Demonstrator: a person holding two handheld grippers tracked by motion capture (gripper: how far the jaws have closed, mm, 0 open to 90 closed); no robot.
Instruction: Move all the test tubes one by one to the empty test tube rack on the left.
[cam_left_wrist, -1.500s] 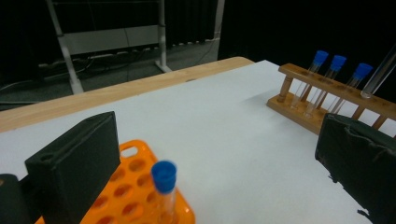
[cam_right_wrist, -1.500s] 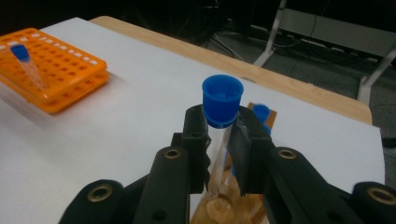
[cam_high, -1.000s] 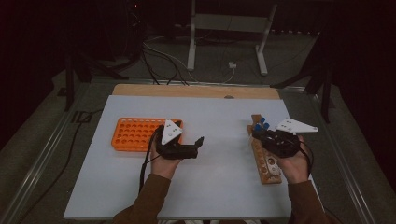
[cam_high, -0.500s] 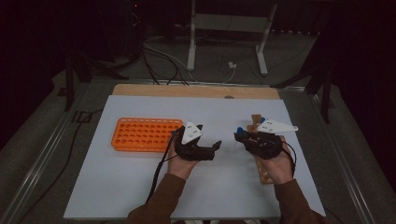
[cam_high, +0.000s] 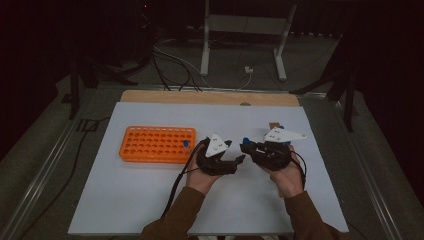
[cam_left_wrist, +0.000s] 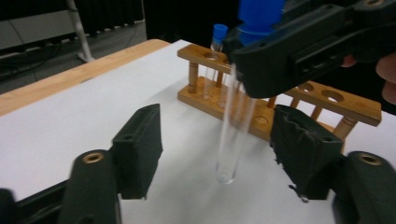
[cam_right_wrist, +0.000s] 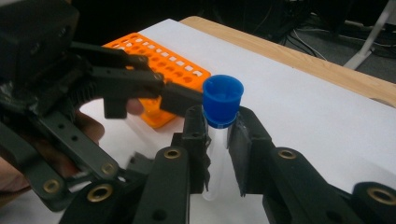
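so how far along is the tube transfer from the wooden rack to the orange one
Done: one blue-capped tube already stands in the orange plastic rack. In hand: the right gripper is shut on a clear blue-capped test tube, held between the open jaws of the left gripper for a handover. Left: passing it over, racking it, then the capped tube standing in the wooden rack.

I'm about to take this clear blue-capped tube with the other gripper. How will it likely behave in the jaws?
The tube looks like thin clear glass or plastic, so probably light and stiff but perhaps fragile; squeeze gently. Its smooth round wall may slip or twist. The right gripper clamps it just under the blue cap, leaving the lower length hanging free between the open left gripper jaws; laid down, it would likely roll.
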